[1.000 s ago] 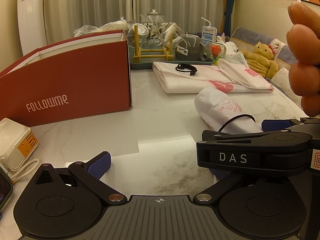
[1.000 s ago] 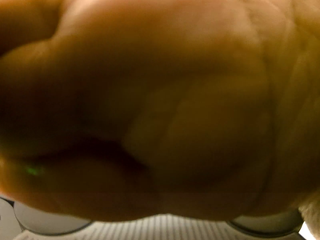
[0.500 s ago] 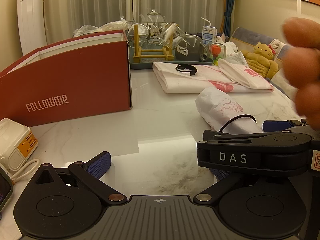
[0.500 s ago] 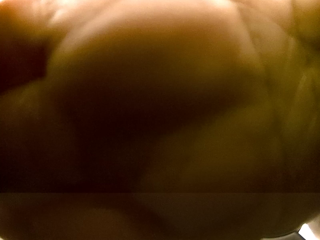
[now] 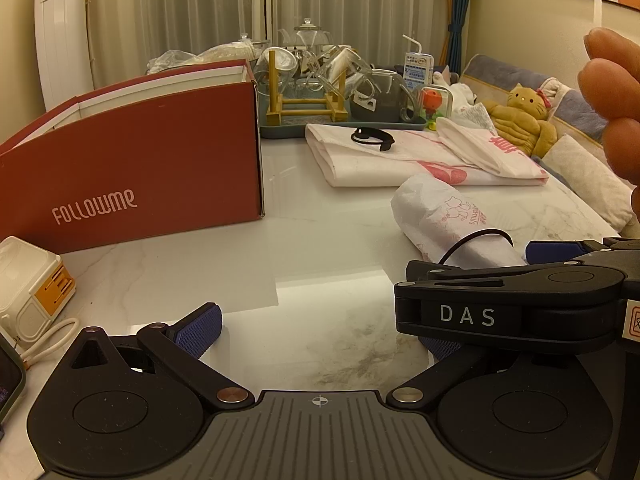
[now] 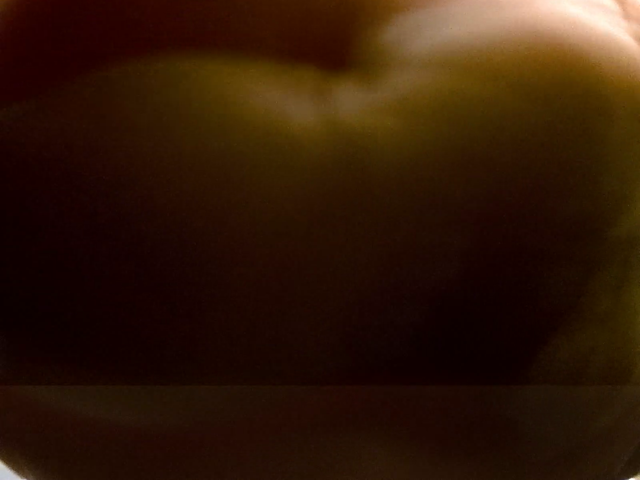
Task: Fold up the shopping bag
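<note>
The hand at the right edge of the left wrist view had shifted: a second earlier four stacked fingertips hung there, then blurred leftward, and now they sat higher and nearer the edge, sharp again. In the right wrist view the skin over the lens had darkened and lost focus, and the pale strip of gripper along the bottom had vanished.
</note>
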Demonstrator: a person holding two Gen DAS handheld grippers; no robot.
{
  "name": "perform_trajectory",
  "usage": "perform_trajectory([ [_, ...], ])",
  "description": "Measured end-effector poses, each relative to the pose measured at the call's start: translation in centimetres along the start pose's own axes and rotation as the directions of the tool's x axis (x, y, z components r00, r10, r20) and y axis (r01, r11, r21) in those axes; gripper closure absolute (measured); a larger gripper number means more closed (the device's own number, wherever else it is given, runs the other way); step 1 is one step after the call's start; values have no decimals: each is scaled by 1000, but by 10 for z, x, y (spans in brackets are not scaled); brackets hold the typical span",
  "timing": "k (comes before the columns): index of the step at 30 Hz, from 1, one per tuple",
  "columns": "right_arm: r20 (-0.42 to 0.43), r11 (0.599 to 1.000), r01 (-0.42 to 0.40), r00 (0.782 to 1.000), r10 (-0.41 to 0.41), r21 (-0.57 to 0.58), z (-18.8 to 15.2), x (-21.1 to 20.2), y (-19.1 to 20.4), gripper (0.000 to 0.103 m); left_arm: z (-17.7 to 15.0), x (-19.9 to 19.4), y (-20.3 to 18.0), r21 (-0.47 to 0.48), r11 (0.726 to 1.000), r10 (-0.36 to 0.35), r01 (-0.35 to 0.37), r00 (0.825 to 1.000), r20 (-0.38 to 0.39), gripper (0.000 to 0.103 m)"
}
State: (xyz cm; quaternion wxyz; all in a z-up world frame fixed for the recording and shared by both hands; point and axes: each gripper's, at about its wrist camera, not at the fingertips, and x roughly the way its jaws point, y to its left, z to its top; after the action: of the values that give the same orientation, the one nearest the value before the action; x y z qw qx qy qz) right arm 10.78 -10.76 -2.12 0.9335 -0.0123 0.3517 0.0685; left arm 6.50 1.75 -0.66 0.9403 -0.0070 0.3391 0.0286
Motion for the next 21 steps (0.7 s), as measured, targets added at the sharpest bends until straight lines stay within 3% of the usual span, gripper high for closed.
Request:
perform_trajectory([
  [21, 0, 1000, 0, 1000, 0, 0, -3, -1, -4, 0, 0, 0, 0, 0, 1000, 2, -2, 1000, 1, 0],
])
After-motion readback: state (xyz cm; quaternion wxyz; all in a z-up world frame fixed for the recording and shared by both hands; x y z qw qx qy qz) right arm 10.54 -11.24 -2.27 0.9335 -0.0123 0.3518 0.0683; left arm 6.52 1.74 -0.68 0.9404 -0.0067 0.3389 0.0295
